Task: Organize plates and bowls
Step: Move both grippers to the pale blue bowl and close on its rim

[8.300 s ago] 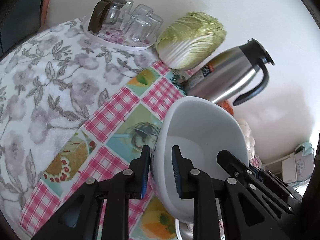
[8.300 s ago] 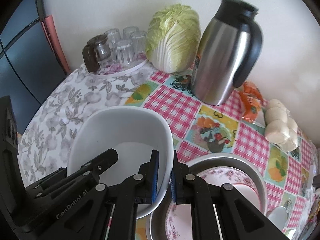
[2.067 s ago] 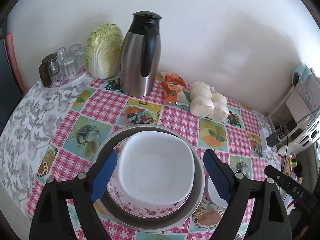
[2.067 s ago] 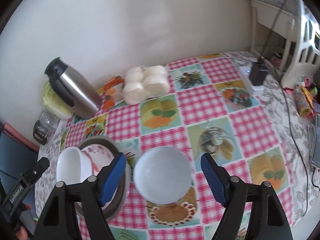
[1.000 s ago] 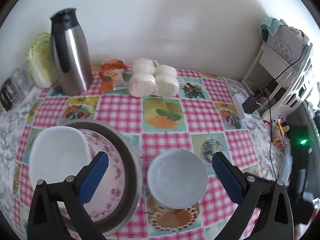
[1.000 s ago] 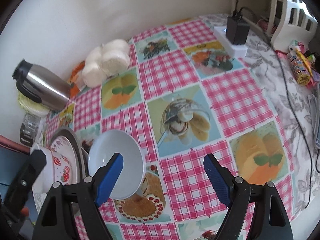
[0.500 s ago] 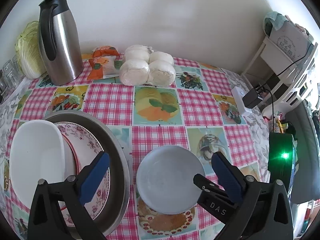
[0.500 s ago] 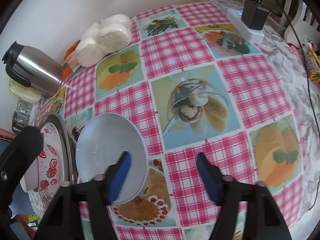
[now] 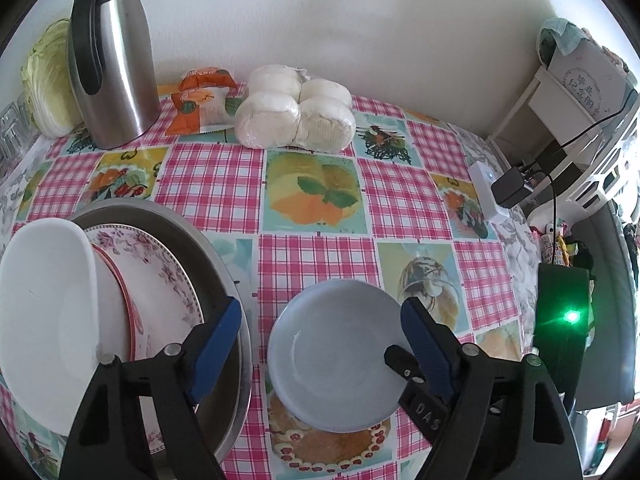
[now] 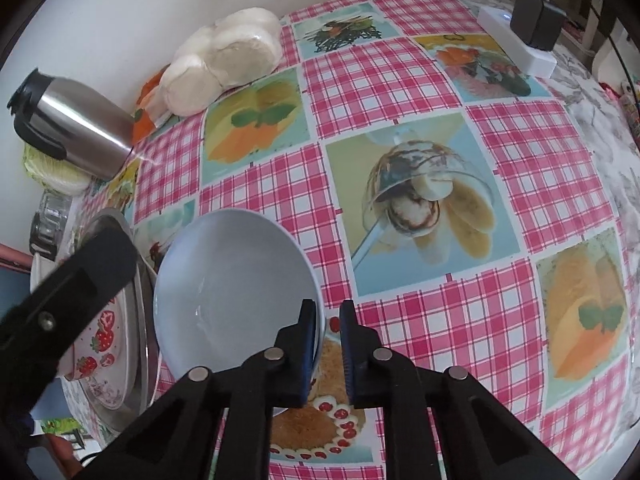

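Pale blue round ceramic bowl [image 10: 234,280] sits on checked surface [image 10: 400,80], beside the metal basin [image 9: 224,280]. Right hand-held gripper [image 10: 325,334] just clamped its near rim. Left hand-held gripper [image 9: 320,328] has been narrowing, straddling the bowl without contact.

Right hand-held gripper [image 10: 329,344] clamped on blue bowl [image 10: 232,280] rim (checked tablecloth [image 10: 400,80] beneath)

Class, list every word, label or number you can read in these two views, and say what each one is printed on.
"DAS": white letters on the black right gripper finger, seen in the left wrist view.
Card on the white shelf: characters inside a wreath, too small to read.
Orange snack packet: printing too blurred to read.
Right wrist view: no readable text.
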`<state>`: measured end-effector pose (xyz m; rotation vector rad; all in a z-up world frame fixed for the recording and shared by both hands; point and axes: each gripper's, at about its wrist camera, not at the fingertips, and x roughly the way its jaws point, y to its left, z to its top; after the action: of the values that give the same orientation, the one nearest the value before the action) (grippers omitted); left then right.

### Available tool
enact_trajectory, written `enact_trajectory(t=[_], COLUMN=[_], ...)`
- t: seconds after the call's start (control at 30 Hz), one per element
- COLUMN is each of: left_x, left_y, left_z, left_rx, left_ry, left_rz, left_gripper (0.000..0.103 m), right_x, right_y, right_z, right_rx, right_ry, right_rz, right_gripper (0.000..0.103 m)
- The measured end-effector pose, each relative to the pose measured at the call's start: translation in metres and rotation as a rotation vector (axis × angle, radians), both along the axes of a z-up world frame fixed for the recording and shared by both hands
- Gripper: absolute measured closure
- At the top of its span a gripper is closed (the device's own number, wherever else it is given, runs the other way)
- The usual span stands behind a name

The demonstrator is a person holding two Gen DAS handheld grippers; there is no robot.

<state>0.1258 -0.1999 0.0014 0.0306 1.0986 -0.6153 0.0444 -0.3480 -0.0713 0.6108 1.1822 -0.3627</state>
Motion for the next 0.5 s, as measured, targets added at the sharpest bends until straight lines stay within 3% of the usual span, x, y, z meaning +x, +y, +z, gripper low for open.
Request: enact_trajectory(t=[0.07,0.13,0.43,0.5], left_x=[-0.001,-0.001,-0.007,-0.008], left_y=[-0.001,-0.003,-0.019,-0.022], left_z=[-0.001,-0.003,-0.020,-0.028], left_rx=[-0.003,0.001,0.034,0.046], left_ry=[0.004,0.012,0.040,0.056], left_rz=[-0.004,-0.013,-0.062,-0.069], left_gripper=[0.023,0.033,0.035,0.045], right_x=[-0.001,-0.003,-0.015,-0.018], right_y=[-0.003,-0.006,-0.025,-0.029], right_z=[0.000,0.001,0.002,0.001], right_rx=[0.004,-0.006,0.017,0.023], right_ry=[-0.005,0.002,-0.004,-0.005], right_rz=[-0.016,-0.024,-0.083,-0.093], right_gripper=[0.089,0.089,0.089,0.089])
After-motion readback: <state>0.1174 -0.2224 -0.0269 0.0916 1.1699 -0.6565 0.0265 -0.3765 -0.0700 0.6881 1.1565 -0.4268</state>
